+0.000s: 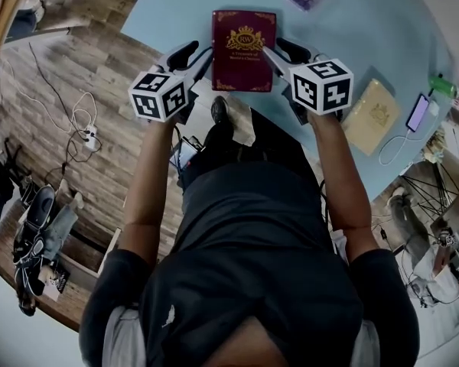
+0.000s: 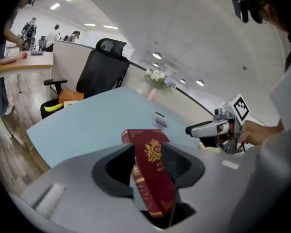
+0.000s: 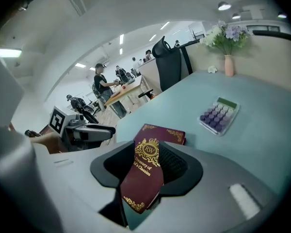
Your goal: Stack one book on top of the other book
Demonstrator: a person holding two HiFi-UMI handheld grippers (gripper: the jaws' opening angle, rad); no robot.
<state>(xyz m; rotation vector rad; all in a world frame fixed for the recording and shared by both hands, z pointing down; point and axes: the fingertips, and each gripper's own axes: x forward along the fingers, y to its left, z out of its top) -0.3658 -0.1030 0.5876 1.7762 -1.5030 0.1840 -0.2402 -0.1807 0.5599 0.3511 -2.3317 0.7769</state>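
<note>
A pale blue table (image 1: 176, 14) stands in an open-plan office, and the maroon book (image 1: 243, 50) sits low at its near edge, cover up, with a gripper on each near corner; whether it already rests on the tabletop cannot be told. The left gripper (image 2: 148, 152) pinches the spine-side corner between its pads. The right gripper (image 3: 146, 152) has its jaws spread, the book's other corner between them but apparently not pressed. That uneven hold looks like the main hazard: if the book is lifted now, it would probably hang from one corner, swing or twist in the left pads, and could slide off the table's edge toward the floor. The tan book (image 1: 372, 117) lies well apart to the right, so a sideways carry is needed, and a loose grip may drop the load short. The phone (image 1: 418, 113) beside the tan book, on its cable, could get knocked.
</note>
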